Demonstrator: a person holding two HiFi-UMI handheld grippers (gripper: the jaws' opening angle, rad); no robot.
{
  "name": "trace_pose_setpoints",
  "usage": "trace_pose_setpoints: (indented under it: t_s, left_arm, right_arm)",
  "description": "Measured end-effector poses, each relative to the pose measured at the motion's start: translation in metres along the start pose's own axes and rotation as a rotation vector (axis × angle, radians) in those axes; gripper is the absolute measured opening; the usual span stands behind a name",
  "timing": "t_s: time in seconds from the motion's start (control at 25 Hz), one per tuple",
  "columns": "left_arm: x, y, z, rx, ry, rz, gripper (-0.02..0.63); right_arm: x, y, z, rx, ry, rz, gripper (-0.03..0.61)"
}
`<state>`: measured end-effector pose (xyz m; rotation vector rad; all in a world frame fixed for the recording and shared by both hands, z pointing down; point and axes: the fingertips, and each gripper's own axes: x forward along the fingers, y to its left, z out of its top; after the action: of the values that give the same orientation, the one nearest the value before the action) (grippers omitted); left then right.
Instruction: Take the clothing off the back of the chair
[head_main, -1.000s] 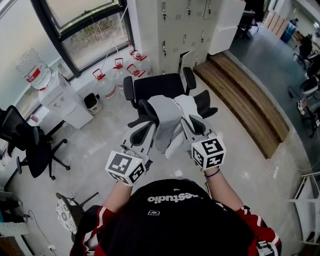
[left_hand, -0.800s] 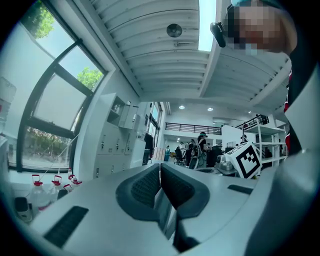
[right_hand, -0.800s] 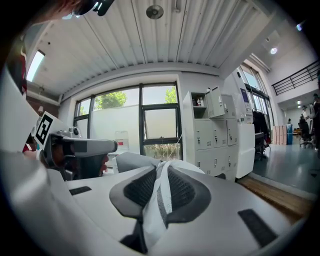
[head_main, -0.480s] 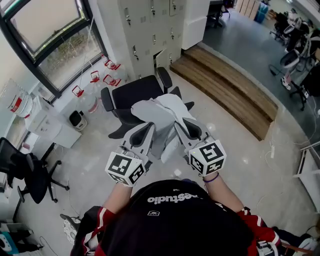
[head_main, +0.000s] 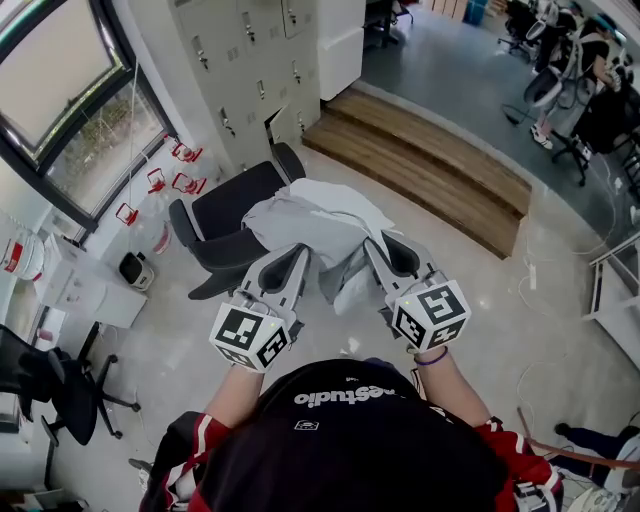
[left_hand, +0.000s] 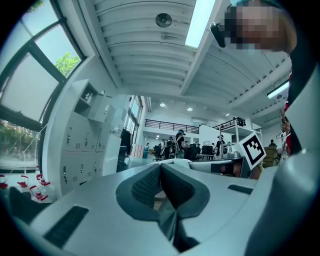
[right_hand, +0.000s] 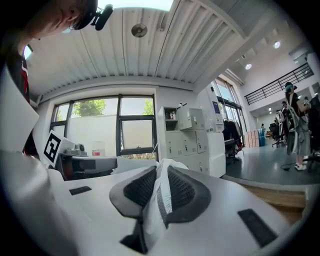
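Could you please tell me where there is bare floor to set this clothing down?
Bare floor lies right of the clothing, up to the wooden step. The left is crowded: black chair, water bottles.

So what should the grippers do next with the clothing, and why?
Probably draw the clothing a little further toward the person and away from the chair. The left gripper and right gripper both have their jaws shut on the fabric, which hangs between them. In the head view its far edge overlaps the chair, so it may not be fully clear.
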<state>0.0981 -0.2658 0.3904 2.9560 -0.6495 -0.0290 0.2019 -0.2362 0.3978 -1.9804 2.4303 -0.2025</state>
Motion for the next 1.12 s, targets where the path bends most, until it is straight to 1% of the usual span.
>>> trace_pose_setpoints:
  t_s: [0.28, 0.48, 0.68, 0.92, 1.12]
  left_arm:
    - [0.041, -0.045, -0.005, 0.011, 0.006, -0.096, 0.028]
    - [0.073, -0.072, -0.013, 0.011, 0.013, -0.144, 0.028]
    - [0.107, -0.117, -0.025, 0.016, 0.026, -0.247, 0.028]
    - [0.133, -0.168, -0.035, 0.029, 0.044, -0.348, 0.028]
    - [0.143, -0.203, -0.037, 0.039, 0.057, -0.401, 0.028]
  right_arm:
    - [-0.047, -0.05, 0.005, 0.001, -0.036, -0.11, 0.084]
    - [-0.076, -0.09, 0.006, 0.008, -0.055, -0.175, 0.084]
    - [-0.126, -0.128, 0.004, 0.016, -0.081, -0.29, 0.084]
    - [-0.177, -0.155, 0.0, 0.021, -0.11, -0.388, 0.084]
    - [-0.218, -0.176, 0.004, 0.029, -0.133, -0.465, 0.084]
